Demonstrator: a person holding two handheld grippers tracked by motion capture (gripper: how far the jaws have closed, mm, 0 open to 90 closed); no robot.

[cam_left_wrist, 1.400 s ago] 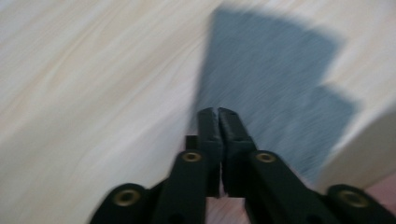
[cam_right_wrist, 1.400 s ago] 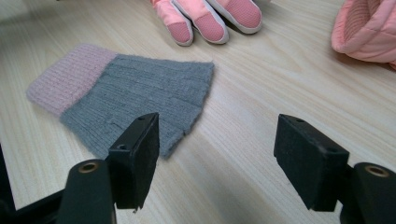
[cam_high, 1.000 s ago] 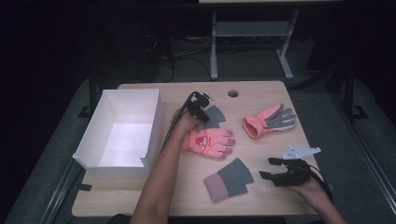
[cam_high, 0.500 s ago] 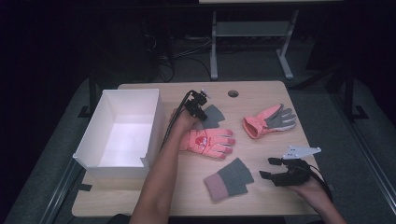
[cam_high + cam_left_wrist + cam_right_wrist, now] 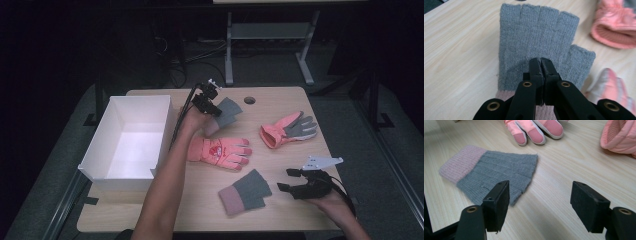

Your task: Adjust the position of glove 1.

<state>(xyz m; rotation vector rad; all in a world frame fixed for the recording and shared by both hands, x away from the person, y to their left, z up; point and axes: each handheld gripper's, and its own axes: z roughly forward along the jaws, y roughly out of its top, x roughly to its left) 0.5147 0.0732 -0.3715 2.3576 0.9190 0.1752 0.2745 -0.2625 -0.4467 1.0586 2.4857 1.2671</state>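
Observation:
My left gripper (image 5: 213,110) is shut on the palm of a grey fingerless glove with a pink cuff (image 5: 229,111) at the far middle of the table; in the left gripper view its jaws (image 5: 540,61) pinch the knit of that glove (image 5: 536,32). A second grey glove with a pink cuff (image 5: 244,192) lies flat near the front edge. My right gripper (image 5: 286,180) rests just right of it, open with nothing between its jaws (image 5: 541,198); the glove (image 5: 496,171) lies ahead on the left.
Two pink winter gloves lie on the wooden table (image 5: 280,210): one at the centre (image 5: 220,151), one to the right (image 5: 287,129). An open white box (image 5: 130,137) stands at the left. A round cable hole (image 5: 249,100) sits near the far edge.
My left gripper has shifted a little toward the far edge with the grey glove in it. The right gripper has stayed where it was.

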